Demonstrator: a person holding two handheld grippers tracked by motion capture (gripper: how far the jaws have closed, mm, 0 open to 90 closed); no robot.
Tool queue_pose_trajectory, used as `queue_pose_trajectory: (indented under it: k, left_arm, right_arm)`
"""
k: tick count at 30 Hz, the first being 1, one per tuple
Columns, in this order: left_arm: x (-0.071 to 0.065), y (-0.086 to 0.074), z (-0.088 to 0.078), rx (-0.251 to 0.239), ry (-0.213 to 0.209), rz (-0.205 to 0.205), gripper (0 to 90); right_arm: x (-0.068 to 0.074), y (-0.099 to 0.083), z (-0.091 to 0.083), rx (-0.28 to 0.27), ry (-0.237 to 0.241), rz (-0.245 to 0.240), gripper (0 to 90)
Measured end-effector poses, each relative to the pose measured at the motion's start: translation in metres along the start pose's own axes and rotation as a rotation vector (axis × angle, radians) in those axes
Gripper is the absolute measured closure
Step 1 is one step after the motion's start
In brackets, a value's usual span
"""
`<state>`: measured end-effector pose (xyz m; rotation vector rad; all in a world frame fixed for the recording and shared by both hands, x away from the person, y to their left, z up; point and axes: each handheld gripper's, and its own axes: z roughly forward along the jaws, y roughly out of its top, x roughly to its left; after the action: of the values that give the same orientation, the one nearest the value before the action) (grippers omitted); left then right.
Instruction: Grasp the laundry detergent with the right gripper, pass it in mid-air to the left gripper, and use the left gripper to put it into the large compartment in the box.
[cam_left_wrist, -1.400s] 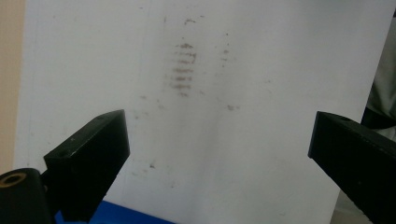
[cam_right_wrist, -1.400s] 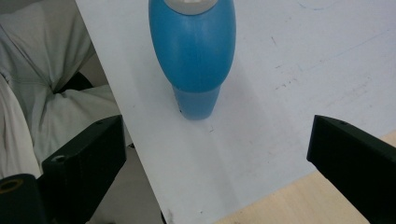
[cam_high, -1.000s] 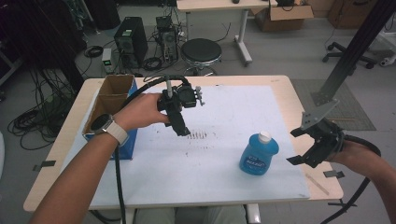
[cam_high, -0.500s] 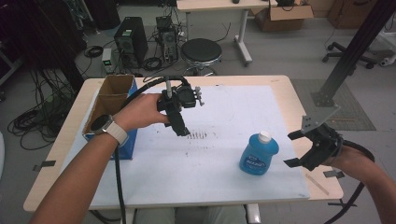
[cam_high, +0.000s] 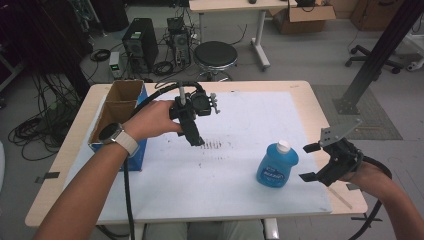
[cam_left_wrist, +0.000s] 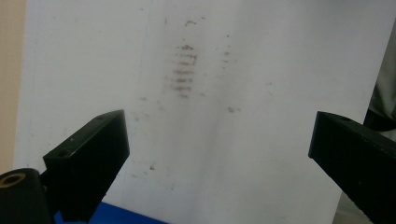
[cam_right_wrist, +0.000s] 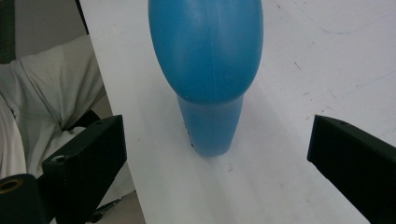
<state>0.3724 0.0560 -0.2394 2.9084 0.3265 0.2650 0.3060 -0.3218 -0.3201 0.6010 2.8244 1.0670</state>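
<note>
Blue bottle (cam_high: 277, 165) is stood upright near the desk's (cam_high: 300, 95) right front corner. Right gripper (cam_high: 311, 162), jaws wide apart, is aimed at it; a knock could topple it. Left gripper (cam_high: 194, 138) is held spread too.

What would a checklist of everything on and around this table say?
Surface: white sheet over a wooden table, with dark smudges.
Job's things: blue plastic bottle with white cap, upright.
Clutter: open cardboard box with blue sides at the left edge.
Grippers: left gripper open above the smudges; right gripper open beside the bottle, not touching.
Cables: black cable from the left gripper.
Surroundings: round black stool, computer towers.
</note>
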Motion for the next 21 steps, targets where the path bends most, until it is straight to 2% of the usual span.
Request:
queue_pose_trajectory:
  k: [7,14,21]
  left_arm:
    - [0.001,0.000,0.000,0.001,0.001,-0.001,5.7]
    - [0.001,0.000,0.002,-0.001,0.000,-0.002,5.7]
    - [0.000,0.001,0.003,0.003,-0.001,0.004,5.7]
  right_arm:
    - [0.000,-0.003,0.004,-0.026,0.001,-0.002,4.6]
    - [-0.002,-0.010,0.012,-0.094,0.013,0.006,4.6]
    - [-0.004,-0.017,0.022,-0.137,0.032,0.015,4.6]
